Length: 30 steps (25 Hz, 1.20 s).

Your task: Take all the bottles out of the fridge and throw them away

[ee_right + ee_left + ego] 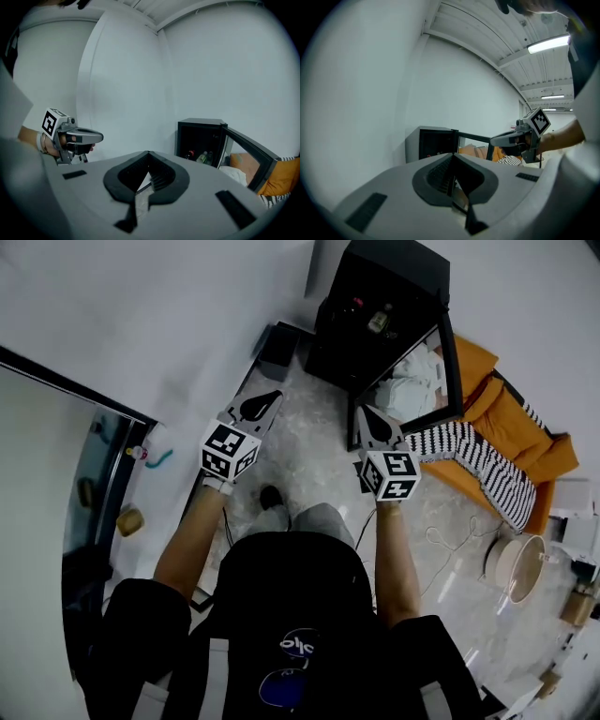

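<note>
A black mini fridge stands against the white wall ahead, its glass door swung open to the right. Inside sit a few bottles, one with a red cap; in the right gripper view the bottles show on a low shelf. My left gripper and right gripper are held side by side over the floor, short of the fridge. Both have their jaws together with nothing between them. The left gripper points at the fridge; the right gripper points left of it.
A grey box sits left of the fridge. Right of the door is an orange sofa with a striped cloth. A round white bin and a loose cable lie on the marble floor at right. A glass partition stands at left.
</note>
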Each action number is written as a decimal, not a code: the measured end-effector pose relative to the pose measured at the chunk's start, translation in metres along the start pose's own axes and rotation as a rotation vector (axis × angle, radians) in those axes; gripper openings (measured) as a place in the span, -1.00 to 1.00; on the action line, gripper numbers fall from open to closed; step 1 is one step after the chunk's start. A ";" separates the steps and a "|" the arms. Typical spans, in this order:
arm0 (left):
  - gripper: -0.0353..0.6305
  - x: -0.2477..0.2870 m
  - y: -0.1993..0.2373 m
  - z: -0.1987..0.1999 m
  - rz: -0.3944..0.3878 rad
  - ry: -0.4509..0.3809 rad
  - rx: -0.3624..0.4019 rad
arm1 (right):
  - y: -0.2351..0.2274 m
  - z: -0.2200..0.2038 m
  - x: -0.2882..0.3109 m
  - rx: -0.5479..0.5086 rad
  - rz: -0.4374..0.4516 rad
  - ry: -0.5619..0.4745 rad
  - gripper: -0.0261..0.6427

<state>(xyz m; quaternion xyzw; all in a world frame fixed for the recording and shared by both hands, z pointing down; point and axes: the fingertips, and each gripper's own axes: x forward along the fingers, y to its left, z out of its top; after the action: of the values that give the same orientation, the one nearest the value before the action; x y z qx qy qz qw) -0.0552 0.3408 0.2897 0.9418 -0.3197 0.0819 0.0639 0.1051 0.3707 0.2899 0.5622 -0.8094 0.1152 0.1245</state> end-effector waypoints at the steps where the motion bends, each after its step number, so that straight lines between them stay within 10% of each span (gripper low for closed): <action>1: -0.88 0.005 0.004 0.001 -0.006 0.000 -0.001 | -0.004 0.000 0.005 0.005 -0.007 0.003 -0.92; 30: -0.88 0.268 0.115 0.059 0.022 0.055 0.018 | -0.212 0.071 0.224 0.075 0.052 0.007 -0.92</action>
<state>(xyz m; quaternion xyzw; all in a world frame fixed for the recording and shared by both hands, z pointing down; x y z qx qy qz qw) 0.0902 0.0815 0.2918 0.9362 -0.3274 0.1114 0.0632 0.2238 0.0774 0.3072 0.5448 -0.8185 0.1507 0.1030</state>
